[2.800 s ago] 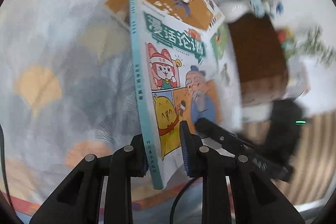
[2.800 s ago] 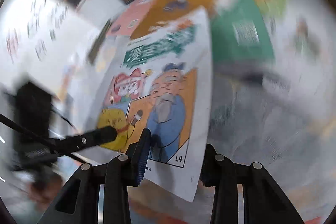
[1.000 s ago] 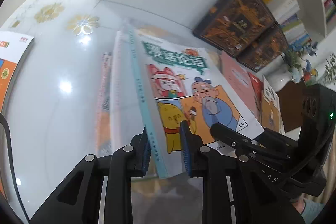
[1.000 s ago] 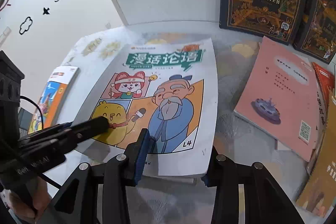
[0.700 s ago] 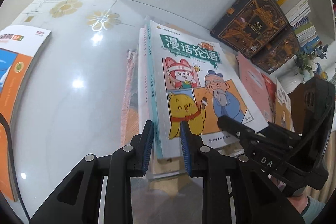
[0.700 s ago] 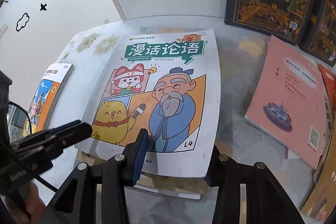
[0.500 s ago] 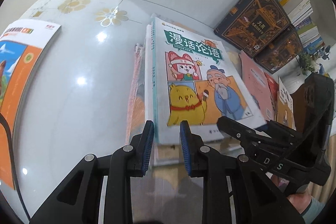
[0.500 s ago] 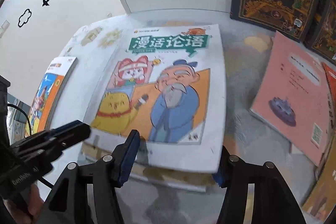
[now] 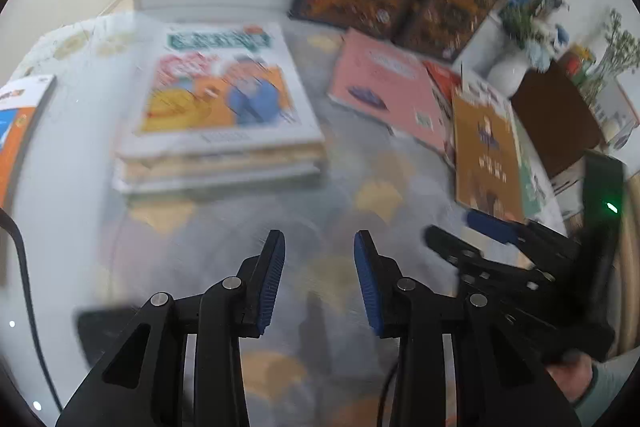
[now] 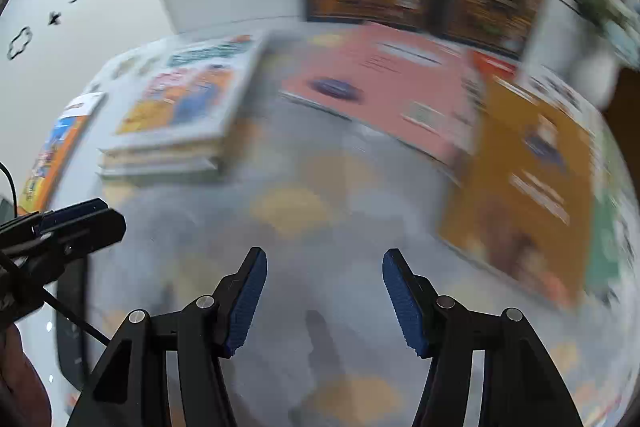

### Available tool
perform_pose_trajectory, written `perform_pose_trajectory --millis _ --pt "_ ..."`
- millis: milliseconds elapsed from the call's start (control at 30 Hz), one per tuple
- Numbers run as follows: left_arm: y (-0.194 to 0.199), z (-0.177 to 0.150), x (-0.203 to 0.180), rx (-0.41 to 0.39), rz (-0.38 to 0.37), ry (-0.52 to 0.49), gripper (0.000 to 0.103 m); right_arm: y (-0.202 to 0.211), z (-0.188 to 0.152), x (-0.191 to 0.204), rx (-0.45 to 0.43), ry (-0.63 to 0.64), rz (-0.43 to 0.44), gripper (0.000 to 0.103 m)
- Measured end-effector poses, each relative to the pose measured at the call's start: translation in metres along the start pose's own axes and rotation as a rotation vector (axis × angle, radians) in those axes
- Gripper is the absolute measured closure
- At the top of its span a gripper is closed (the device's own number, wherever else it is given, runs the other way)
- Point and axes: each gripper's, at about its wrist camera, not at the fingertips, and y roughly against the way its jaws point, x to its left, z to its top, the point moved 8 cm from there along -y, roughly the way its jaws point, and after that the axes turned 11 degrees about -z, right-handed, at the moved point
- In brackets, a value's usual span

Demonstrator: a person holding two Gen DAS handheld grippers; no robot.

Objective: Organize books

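Glossy paper comic book (image 9: 220, 95) on a patterned tablecloth (image 9: 360, 195)

Comic book (image 9: 224, 95) released onto stack, both hand-held grippers withdrawn, left jaws opening.

I'm seeing a white comic book (image 9: 218, 87) with a green title band and yellow, orange and blue cartoon figures topping the stack. I'm looking at a pink book (image 9: 386, 87) with a dark blue emblem, and a mustard-brown book (image 9: 486, 151). The tablecloth (image 9: 320, 203) is showing grey with pale yellow leaf shapes. I'm noticing blue ribbed pads (image 9: 272, 279) on black grippers.
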Motion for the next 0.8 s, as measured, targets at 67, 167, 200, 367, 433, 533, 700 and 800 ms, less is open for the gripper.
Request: perform_pose_trajectory --millis 67,167,200,367,433,533,700,800 --pt "-0.012 -0.009 -0.007 0.009 0.03 0.042 0.07 -0.001 -0.018 -0.032 0.015 -0.052 -0.035 0.045" --pt "-0.037 -0.021 -0.017 0.015 0.088 0.073 0.07 -0.008 -0.037 -0.072 0.031 -0.111 -0.077 0.045" --pt "-0.047 -0.026 -0.022 0.026 0.111 0.07 0.07 -0.01 -0.04 -0.079 0.033 -0.122 -0.083 0.045" --pt "-0.073 -0.04 -0.045 -0.015 0.228 0.013 0.064 -0.015 -0.049 -0.118 0.011 -0.166 -0.114 0.045" --pt "-0.076 -0.041 -0.052 -0.049 0.262 -0.014 0.053 -0.015 -0.05 -0.126 -0.011 -0.163 -0.135 0.045" --pt "-0.081 -0.042 -0.058 -0.085 0.279 0.025 0.033 -0.02 -0.059 -0.132 -0.014 -0.129 -0.155 0.045" --pt "-0.091 -0.05 -0.073 -0.099 0.316 0.042 0.017 -0.021 -0.063 -0.134 -0.035 -0.069 -0.112 0.045" --pt "-0.099 -0.056 -0.079 -0.116 0.382 0.006 0.0 -0.022 -0.06 -0.131 -0.041 -0.053 -0.074 0.044"
